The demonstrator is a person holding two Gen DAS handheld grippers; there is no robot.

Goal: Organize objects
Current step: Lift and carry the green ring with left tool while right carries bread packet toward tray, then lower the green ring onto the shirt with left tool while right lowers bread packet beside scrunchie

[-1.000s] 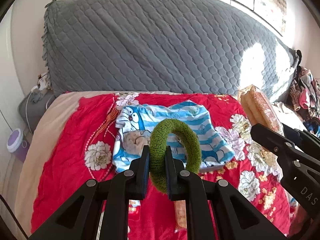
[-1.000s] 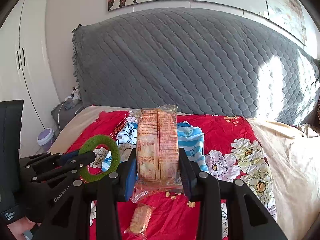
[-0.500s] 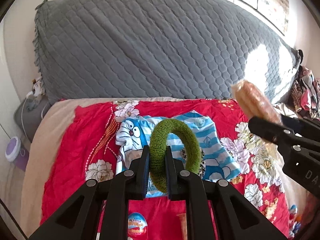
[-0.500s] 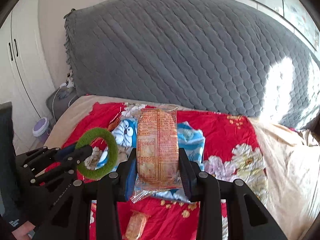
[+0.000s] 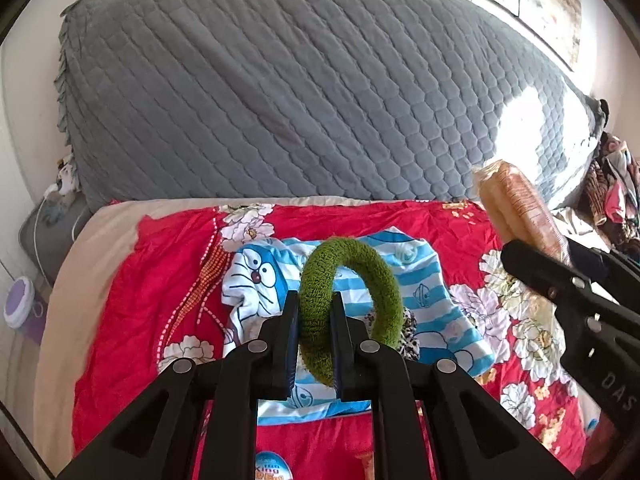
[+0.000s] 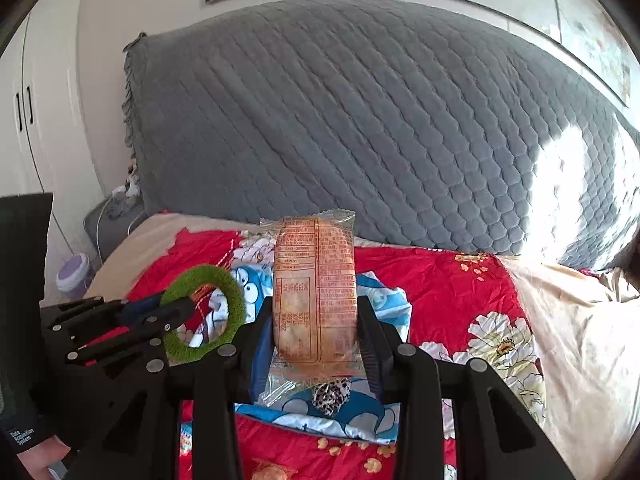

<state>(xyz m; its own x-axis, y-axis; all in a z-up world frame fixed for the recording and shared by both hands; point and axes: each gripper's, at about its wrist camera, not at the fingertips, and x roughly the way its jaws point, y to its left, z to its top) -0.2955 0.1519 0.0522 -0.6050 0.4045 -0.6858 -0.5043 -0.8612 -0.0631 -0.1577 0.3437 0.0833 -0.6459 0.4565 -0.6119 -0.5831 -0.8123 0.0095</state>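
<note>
My left gripper [image 5: 314, 312] is shut on a fuzzy green ring [image 5: 352, 280], held upright above the bed; the ring also shows in the right wrist view [image 6: 208, 312]. My right gripper [image 6: 316, 316] is shut on an orange snack packet [image 6: 316, 288] in clear wrap, held upright; the packet shows at the right in the left wrist view [image 5: 516, 208]. Both are above a blue striped Doraemon cloth [image 5: 432, 300] lying on a red floral blanket [image 5: 152, 280]. A leopard-print scrunchie [image 6: 330, 394] lies on the cloth.
A big grey quilted headboard cushion [image 5: 300, 100] stands behind the bed. A Kinder egg [image 5: 272, 468] and another small snack [image 6: 272, 472] lie on the blanket near me. A purple-lidded tub [image 5: 18, 300] stands on the floor at the left. Clothes [image 5: 612, 192] pile at the far right.
Both grippers have drawn back and tilted down a little over the bed, keeping their loads. The Kinder egg has come into the left wrist view.
</note>
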